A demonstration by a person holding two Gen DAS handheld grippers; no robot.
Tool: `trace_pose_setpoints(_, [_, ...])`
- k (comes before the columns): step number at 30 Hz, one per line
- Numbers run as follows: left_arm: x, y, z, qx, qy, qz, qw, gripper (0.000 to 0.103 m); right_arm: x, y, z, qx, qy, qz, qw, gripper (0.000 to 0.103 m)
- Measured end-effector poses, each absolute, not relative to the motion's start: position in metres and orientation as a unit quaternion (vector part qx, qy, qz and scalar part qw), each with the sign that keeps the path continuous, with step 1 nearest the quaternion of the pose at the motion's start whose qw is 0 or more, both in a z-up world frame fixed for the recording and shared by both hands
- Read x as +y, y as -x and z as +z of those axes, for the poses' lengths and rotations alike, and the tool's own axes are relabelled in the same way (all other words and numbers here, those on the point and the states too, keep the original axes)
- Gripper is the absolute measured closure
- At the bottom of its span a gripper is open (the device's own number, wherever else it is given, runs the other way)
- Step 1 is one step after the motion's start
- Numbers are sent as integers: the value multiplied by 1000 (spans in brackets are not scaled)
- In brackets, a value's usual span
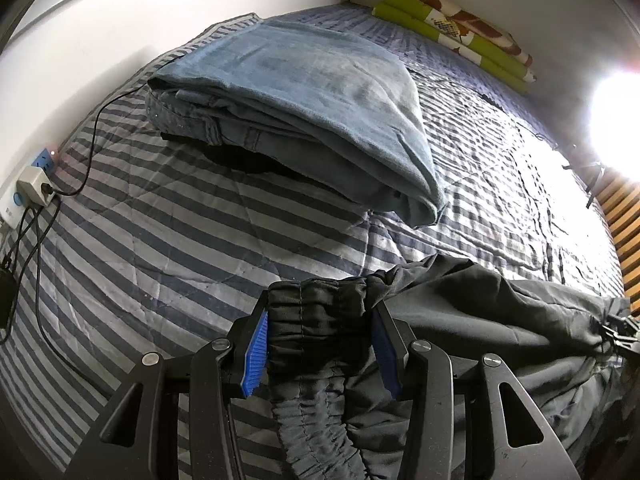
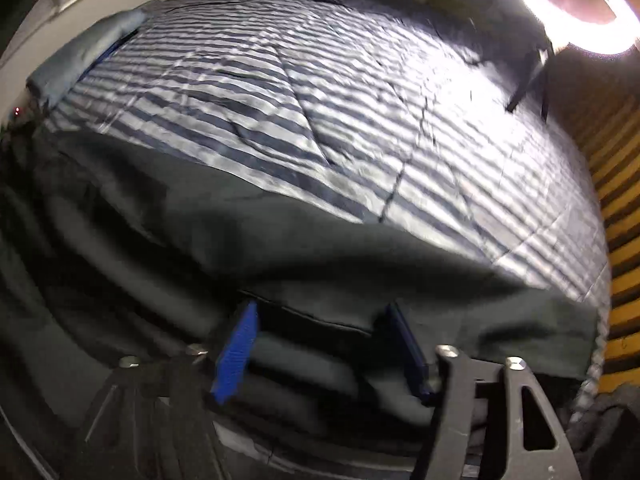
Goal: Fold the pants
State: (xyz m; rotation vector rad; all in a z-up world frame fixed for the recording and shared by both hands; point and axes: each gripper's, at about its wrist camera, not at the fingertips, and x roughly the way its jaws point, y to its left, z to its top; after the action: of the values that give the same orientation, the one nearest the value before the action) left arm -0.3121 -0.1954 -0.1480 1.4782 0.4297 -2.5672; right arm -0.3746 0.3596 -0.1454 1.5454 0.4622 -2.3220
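Striped bedding [image 1: 168, 248] fills both views (folded jeans [image 1: 304, 92] left only); jaws grip black pants [image 1: 320, 320].

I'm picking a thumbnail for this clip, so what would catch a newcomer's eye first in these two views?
Probably the left gripper low in the left wrist view, its blue pads clamping the bunched elastic waistband of the black pants. Beyond it, folded blue jeans lie on the striped quilt. In the blurred right wrist view, a glaring lamp at top right washes out the quilt, while the right gripper straddles the pants' hem.
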Motion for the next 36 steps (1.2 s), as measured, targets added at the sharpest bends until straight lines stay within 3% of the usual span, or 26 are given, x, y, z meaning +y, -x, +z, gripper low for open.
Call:
trace_pose_setpoints(1, [-195, 312, -147, 143, -491, -856, 73, 54, 362, 375, -146, 154, -544, -810, 158, 88])
trace_pose_setpoints(3, [-194, 308, -141, 143, -485, -860, 71, 54, 365, 371, -139, 147, -536, -816, 157, 99])
trace_pose_setpoints(10, [-187, 299, -114, 145, -454, -877, 66, 54, 379, 372, -70, 133, -466, -862, 150, 101])
trace_pose_setpoints(14, [-180, 307, -112, 132, -449, -881, 74, 54, 376, 421, -46, 127, -437, -885, 99, 101])
trace_pose_setpoints(15, [-179, 309, -115, 128, -449, -881, 79, 54, 372, 444, -47, 112, -433, -891, 82, 99])
trace_pose_setpoints(18, [-175, 319, -128, 118, -462, -873, 103, 54, 358, 498, -71, 140, -452, -881, 23, 74])
trace_pose_setpoints(21, [-174, 324, -136, 112, -472, -868, 105, 54, 360, 515, -77, 131, -469, -873, 29, 74])
trace_pose_setpoints(23, [-176, 325, -136, 117, -472, -868, 104, 54, 375, 506, -64, 102, -462, -880, 43, 68])
trace_pose_setpoints(25, [-179, 324, -138, 123, -472, -866, 104, 54, 406, 487, -48, 87, -444, -892, 26, 47])
trace_pose_setpoints(29, [-179, 322, -140, 126, -474, -865, 103, 54, 497, 443, -34, 14, -437, -898, -38, 45])
trace_pose_setpoints(33, [-179, 323, -141, 125, -476, -864, 106, 54, 588, 404, -61, -51, -460, -879, -112, 45])
trace_pose_setpoints(36, [-180, 324, -143, 133, -482, -859, 109, 54, 619, 399, -83, -111, -471, -870, -100, 45])
